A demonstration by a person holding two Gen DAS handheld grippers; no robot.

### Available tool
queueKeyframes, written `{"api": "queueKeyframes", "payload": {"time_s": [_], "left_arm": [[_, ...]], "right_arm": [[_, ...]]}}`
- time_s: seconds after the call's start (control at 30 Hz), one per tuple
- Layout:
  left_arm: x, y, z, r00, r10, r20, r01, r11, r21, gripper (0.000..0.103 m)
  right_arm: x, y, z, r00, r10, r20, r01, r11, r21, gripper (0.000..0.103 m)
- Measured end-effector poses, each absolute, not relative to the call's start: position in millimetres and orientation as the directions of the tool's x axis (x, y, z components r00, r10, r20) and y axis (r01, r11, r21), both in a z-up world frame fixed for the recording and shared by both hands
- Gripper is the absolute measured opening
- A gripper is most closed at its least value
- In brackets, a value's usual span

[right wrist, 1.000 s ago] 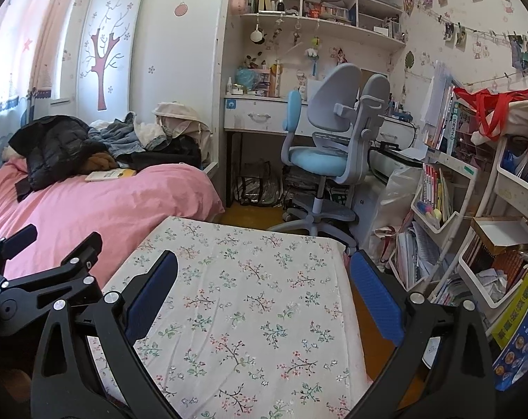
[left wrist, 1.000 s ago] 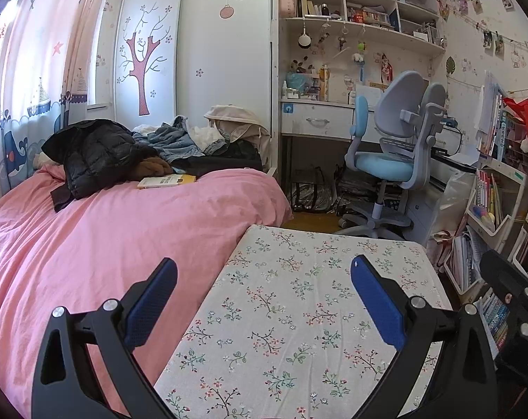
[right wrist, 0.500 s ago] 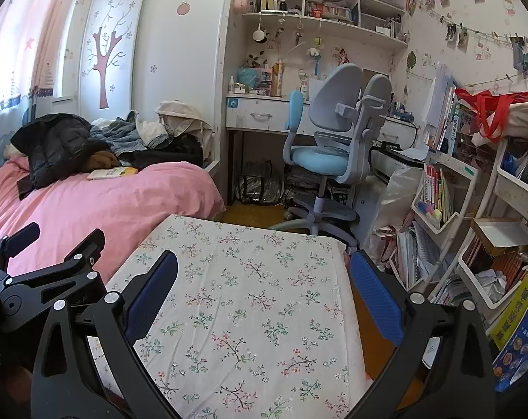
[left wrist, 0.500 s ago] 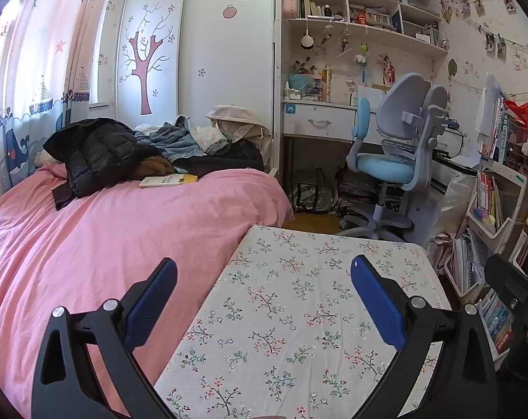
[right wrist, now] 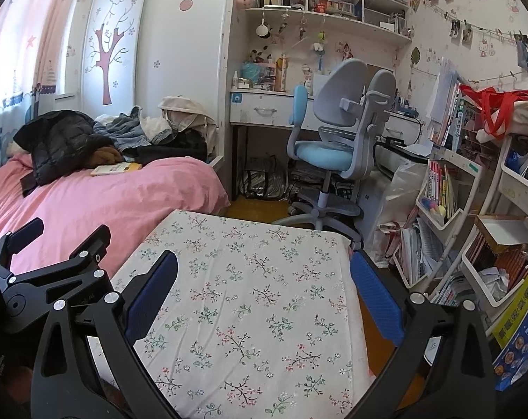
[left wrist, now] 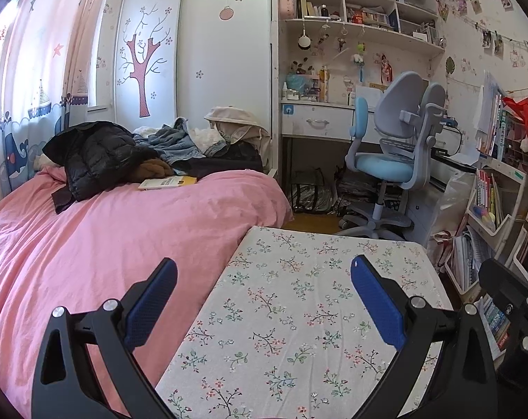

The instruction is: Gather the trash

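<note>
My left gripper (left wrist: 264, 272) is open and empty, held above a table with a floral cloth (left wrist: 299, 300). My right gripper (right wrist: 264, 269) is open and empty above the same table (right wrist: 250, 279). The left gripper also shows at the left edge of the right wrist view (right wrist: 47, 265). No trash piece is clear on the table. Crumpled paper (right wrist: 494, 276) lies in a low white shelf bin at the right.
A pink bed (left wrist: 107, 230) with a black jacket (left wrist: 96, 153), clothes and a book (left wrist: 166, 182) lies to the left. A blue-grey desk chair (left wrist: 389, 160) stands before the desk. White racks of books (right wrist: 449, 202) crowd the right side.
Both views have shifted slightly; the scene sits a little lower in frame. Both grippers stay open and empty.
</note>
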State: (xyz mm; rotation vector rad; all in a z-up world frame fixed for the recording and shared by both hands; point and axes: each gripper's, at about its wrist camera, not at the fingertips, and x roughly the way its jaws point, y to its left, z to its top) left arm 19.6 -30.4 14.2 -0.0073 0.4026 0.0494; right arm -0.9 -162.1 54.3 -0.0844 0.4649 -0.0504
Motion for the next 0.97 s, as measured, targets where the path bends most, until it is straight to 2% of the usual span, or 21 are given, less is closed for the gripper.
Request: {"api": "queueKeyframes", "payload": {"time_s": [0.33,0.5,0.63,0.7,0.87,0.97], "left_arm": [[19.1,-30.9,14.3,0.920,0.043,-0.390,-0.047,0.999,-0.002,0.095],[16.2,-29.1,12.2,0.925,0.003,-0.379,-0.023,0.999,-0.048,0.095],[14.3,-37.9,13.0,0.928,0.044,-0.369,-0.035,0.999,0.032,0.095],[17.1,-35.1,13.9,0.923,0.049,-0.382,-0.039,0.999,0.035,0.095],[32.0,-23.6,8.0,0.871,0.038,-0.489,-0.038,0.999,0.009,0.095],[29.4,-18.9,7.6,0.870,0.067,-0.489,-0.068,0.998,0.016,0.095]], "right_arm": [[1.2,-160.7,51.5,0.891,-0.056,-0.451,0.017,0.996,-0.092,0.095],[3.7,-161.4,47.7,0.889,-0.051,-0.454,0.012,0.996,-0.089,0.095],[6.4,-162.5,44.8,0.891,-0.055,-0.451,0.016,0.996,-0.090,0.095],[9.5,-165.9,40.9,0.890,-0.062,-0.451,0.025,0.996,-0.088,0.095],[20.4,-178.4,27.7,0.873,-0.076,-0.482,0.048,0.996,-0.070,0.096],[23.8,-179.3,23.1,0.869,-0.090,-0.487,0.057,0.995,-0.082,0.096]]}}
